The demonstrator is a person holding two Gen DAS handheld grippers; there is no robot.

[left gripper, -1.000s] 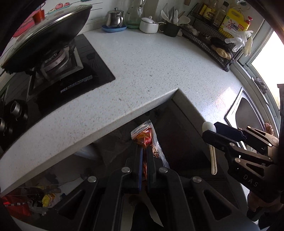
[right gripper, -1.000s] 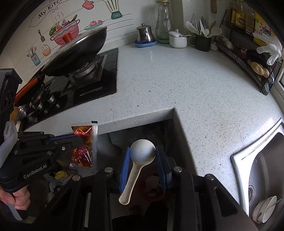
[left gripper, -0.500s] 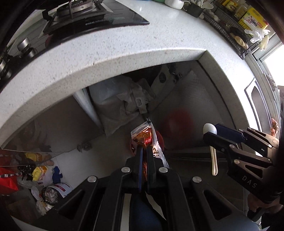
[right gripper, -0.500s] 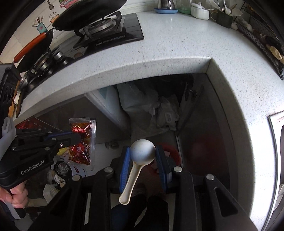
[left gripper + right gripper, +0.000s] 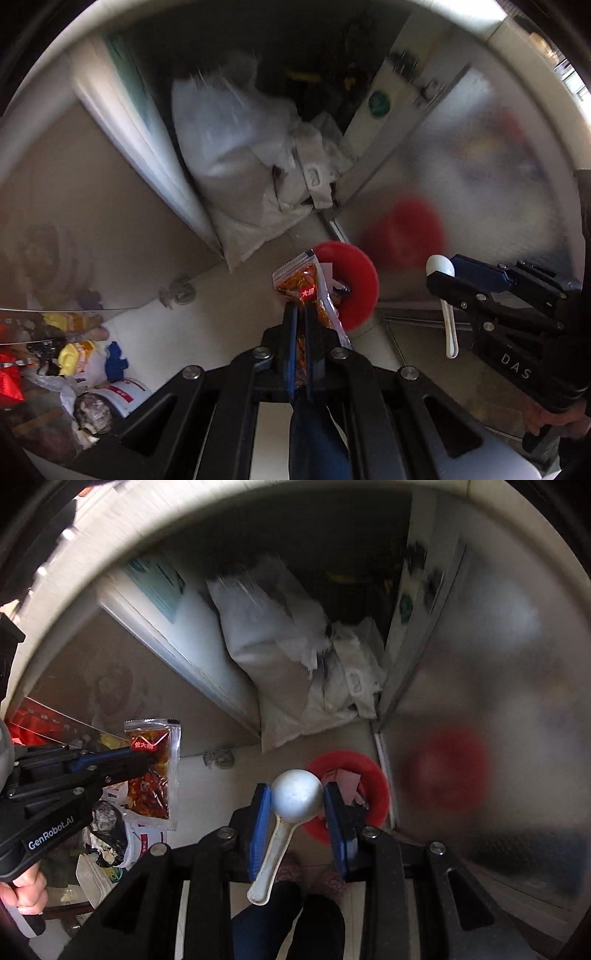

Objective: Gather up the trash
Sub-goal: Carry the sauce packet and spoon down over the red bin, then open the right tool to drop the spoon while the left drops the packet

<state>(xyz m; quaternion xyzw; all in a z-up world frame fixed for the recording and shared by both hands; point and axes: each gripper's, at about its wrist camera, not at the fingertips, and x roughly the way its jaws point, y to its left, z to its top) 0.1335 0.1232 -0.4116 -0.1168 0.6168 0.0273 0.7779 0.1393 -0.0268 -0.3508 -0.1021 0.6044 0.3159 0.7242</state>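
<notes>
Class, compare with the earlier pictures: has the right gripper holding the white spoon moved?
Yes. The right gripper, shut on the white spoon, has dropped from countertop level down toward the red bin on the floor.

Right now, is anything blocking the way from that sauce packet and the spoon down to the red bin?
Nothing visible. The red bin sits open on the floor below the sauce packet and spoon.

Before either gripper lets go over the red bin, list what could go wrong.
1. The sauce packet, pinched by the left gripper, hangs off to the side of the red bin in the right wrist view; released there, it may land on the floor.
2. The white spoon in the right gripper is clamped only at its bowl and looks only partly over the bin, so it could miss or bounce off the rim.
</notes>
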